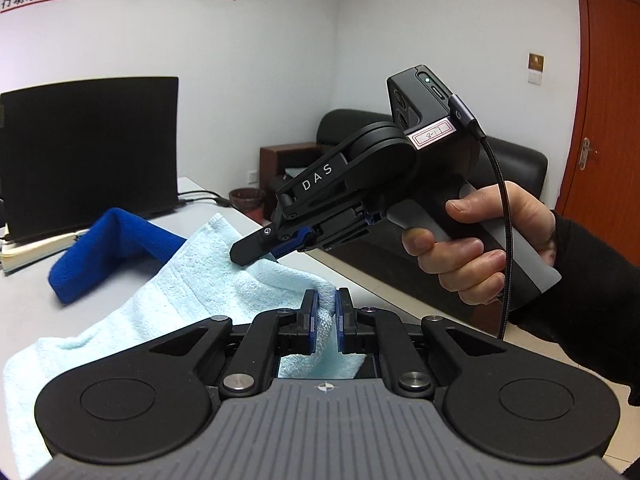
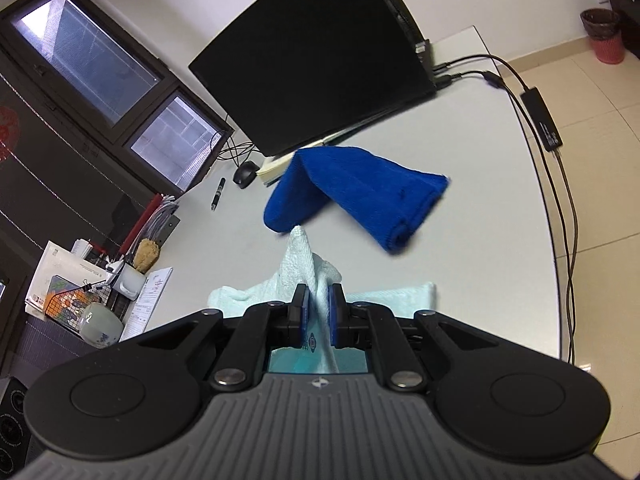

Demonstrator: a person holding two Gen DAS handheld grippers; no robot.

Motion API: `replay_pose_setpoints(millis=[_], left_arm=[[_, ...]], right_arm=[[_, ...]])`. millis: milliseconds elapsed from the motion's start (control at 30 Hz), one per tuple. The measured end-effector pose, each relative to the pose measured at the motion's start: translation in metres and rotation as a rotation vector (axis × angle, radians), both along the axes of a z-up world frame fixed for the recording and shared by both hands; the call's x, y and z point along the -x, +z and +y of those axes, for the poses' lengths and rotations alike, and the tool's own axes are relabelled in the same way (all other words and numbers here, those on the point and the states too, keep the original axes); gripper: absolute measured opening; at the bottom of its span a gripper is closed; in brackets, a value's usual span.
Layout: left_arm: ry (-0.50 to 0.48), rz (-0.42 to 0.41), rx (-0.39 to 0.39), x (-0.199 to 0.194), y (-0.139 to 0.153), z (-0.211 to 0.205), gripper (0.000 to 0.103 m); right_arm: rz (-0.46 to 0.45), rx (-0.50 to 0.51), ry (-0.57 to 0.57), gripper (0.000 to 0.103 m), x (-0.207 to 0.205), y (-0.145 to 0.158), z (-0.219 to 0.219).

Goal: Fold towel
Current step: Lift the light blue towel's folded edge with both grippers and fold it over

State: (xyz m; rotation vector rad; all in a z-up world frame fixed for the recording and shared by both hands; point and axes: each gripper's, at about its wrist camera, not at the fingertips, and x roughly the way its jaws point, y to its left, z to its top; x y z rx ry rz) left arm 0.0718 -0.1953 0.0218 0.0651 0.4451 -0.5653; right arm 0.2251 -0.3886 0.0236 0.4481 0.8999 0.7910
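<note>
- The left gripper (image 1: pixel 327 312) has its blue pads pressed together on an edge of the pale towel (image 1: pixel 192 276), which is pinched between them and lifted off the table (image 1: pixel 24 300).
- The right gripper (image 2: pixel 318 312) is likewise closed on a fold of the same towel, the cloth rising in a peak beyond its fingers.
- Both grips sit on one raised edge, probably so it can be carried across to the far side for a fold; the rest of the towel trails down onto the table.
- A blue cloth (image 2: pixel 360 196) lies folded farther off, near the monitor (image 2: pixel 316 52), apart from the towel.
- Only the left view shows the right gripper from outside, held in a hand (image 1: pixel 476 248); only the right view shows the pen (image 2: pixel 218 194) and mouse (image 2: pixel 245 173) at far left.
</note>
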Motion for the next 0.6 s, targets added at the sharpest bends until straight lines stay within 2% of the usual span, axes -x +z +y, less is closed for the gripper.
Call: replay_pose_setpoints(millis=[333,600], left_arm=[[-0.022,0.044,-0.048,-0.010,-0.021,-0.021,0.011],[-0.041,0.066,-0.073,-0.015,-0.035,-0.030,0.014]], right_arm=[[0.034,0.015,-0.003,0.011,-0.004,-0.023,-0.011],[0.031,0.033,-0.015,0.019,-0.003,-0.032,-0.017]])
